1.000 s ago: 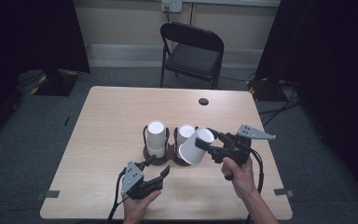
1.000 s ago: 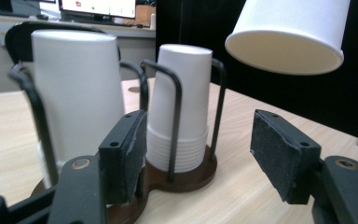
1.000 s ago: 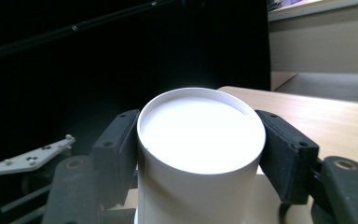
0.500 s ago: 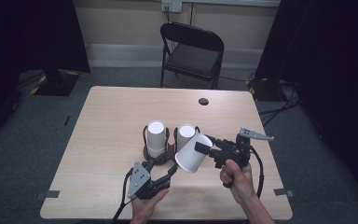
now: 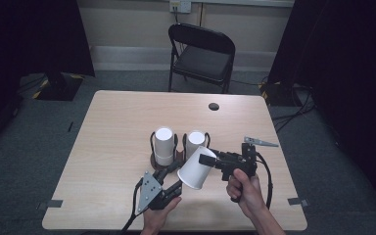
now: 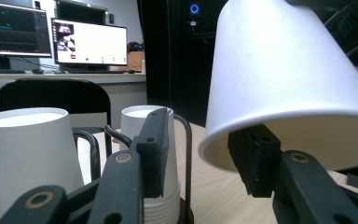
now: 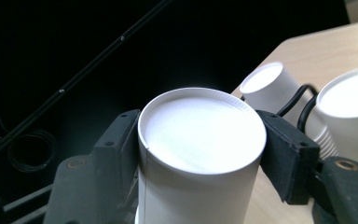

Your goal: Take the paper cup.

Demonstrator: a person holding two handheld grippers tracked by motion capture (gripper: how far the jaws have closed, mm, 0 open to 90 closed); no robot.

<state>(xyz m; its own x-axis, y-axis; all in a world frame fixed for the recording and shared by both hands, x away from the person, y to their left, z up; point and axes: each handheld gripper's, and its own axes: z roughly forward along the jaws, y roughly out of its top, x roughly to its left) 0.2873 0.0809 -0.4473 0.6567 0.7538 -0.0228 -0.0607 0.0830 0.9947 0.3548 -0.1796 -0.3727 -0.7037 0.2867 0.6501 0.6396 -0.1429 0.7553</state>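
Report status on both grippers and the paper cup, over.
Right gripper shut on white paper cup, tilted above wooden table. Left gripper jaws just closing at cup's rim, not yet pressing. Two cup stacks in black wire holder directly behind.

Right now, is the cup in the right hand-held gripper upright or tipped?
Tipped: the paper cup lies slanted, rim down-left, base clamped by the right hand-held gripper.

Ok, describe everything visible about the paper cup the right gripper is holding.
The paper cup is plain white, tapered, with a rolled rim and a side seam. It is held tilted above the table, wide mouth slanting down toward the left gripper. The right gripper clamps its narrow closed end between both fingers. The left gripper's jaws, just closing, sit at its rim; contact is unclear.
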